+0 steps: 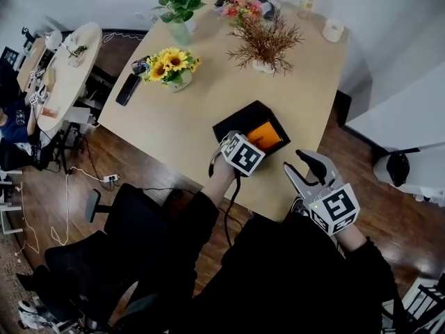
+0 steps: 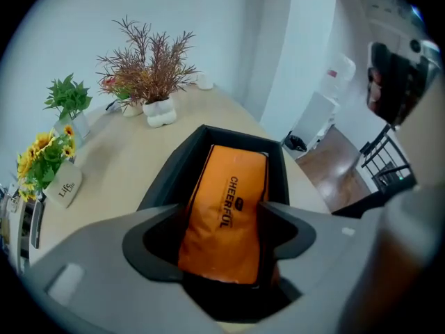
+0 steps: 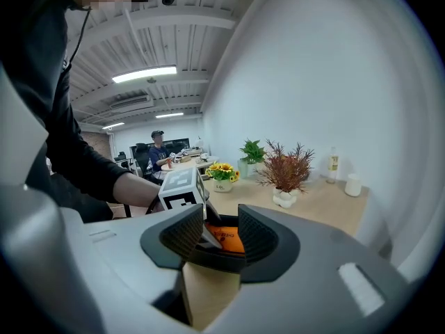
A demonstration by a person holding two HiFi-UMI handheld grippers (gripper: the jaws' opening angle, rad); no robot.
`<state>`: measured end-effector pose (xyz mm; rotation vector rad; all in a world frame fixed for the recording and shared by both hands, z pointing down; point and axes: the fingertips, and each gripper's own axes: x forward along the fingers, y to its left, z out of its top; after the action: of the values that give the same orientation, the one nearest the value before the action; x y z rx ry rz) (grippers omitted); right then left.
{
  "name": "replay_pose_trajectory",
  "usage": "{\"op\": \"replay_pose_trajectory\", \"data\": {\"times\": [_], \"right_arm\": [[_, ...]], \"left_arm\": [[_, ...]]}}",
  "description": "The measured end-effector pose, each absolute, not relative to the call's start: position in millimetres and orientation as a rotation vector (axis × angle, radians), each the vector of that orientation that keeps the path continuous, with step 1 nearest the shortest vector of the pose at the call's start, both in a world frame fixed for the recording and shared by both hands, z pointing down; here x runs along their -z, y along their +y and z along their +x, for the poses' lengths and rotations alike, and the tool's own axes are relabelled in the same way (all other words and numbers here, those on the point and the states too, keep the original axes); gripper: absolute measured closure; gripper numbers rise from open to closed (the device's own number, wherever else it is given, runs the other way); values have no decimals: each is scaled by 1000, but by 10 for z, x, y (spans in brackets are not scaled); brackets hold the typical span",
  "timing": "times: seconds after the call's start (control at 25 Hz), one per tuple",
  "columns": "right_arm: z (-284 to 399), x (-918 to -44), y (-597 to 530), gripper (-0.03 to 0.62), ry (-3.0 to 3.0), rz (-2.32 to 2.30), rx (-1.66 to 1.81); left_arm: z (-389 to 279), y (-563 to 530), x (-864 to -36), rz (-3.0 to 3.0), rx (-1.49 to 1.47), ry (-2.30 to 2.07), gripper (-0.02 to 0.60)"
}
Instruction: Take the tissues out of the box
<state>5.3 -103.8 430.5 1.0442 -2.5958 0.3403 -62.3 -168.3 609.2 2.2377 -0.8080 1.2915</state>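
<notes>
A black open box sits near the front edge of the tan table, with an orange tissue pack lying in it. My left gripper reaches into the box from the near side. In the left gripper view its two fingertips press on the long sides of the orange pack, which lies lengthwise between the jaws. My right gripper hovers off the table's front edge, right of the box, open with nothing between its jaws. From the right gripper view, the box and the left gripper's marker cube lie ahead.
Sunflowers in a pot, a green plant, a dried reddish plant and pink flowers stand on the far half of the table. A white cup sits at the far right corner. A black chair is at the lower left.
</notes>
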Motion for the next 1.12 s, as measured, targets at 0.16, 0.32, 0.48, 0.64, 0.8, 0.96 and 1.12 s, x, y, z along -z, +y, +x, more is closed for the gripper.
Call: {"op": "replay_pose_trajectory", "data": {"times": [0.16, 0.32, 0.48, 0.64, 0.8, 0.96, 1.12], "right_arm": [[80, -4387, -1063, 455, -2572, 1071, -378], [174, -4435, -1059, 481, -2548, 1108, -409], [242, -4495, -999, 499, -2520, 1123, -438], [279, -4476, -943, 507, -2517, 1125, -425], [368, -4445, -901, 511, -2515, 1149, -423], [451, -4445, -865, 513, -2512, 1162, -430], [484, -4405, -848, 516, -2528, 1159, -427]], "left_arm": [[-595, -1660, -6155, 2203, -1366, -763, 312], [-568, -1659, -6155, 2213, -1390, -761, 337], [-581, -1634, -6111, 2242, -1373, -755, 365], [-588, -1588, -6018, 2299, -1334, -772, 418], [-710, -1542, -5918, 2343, -1275, -865, 431], [-767, -1543, -5693, 2374, -1192, -934, 437], [-760, -1517, -5326, 2411, -1083, -994, 443]]}}
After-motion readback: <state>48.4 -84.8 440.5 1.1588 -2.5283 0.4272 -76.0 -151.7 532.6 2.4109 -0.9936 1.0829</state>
